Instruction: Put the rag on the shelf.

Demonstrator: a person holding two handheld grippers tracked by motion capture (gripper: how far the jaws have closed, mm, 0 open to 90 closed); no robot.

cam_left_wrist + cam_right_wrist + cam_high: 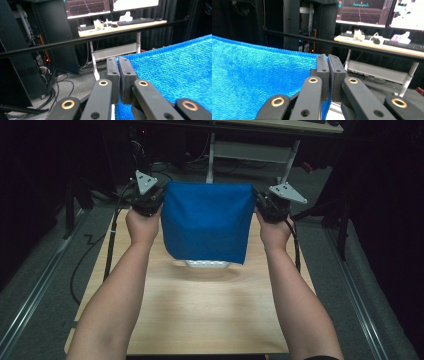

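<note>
A blue cloth point(207, 220) hangs stretched in the air above the far part of the wooden table point(200, 315). My left gripper point(156, 195) is shut on its upper left corner and my right gripper point(257, 199) is shut on its upper right corner. In the left gripper view the jaws pinch the knitted blue cloth point(175, 72) at my left gripper point(118, 60). In the right gripper view the blue cloth point(254, 75) spreads left from my right gripper point(327, 57). Under the cloth's lower edge a white object point(207, 264) peeks out on the table, mostly hidden.
Beyond the table runs a black bar point(75, 41), and behind it a desk point(120, 26) with monitors and a keyboard. Grey floor with cables point(80, 265) lies left of the table. Dark equipment racks point(307, 22) stand farther back.
</note>
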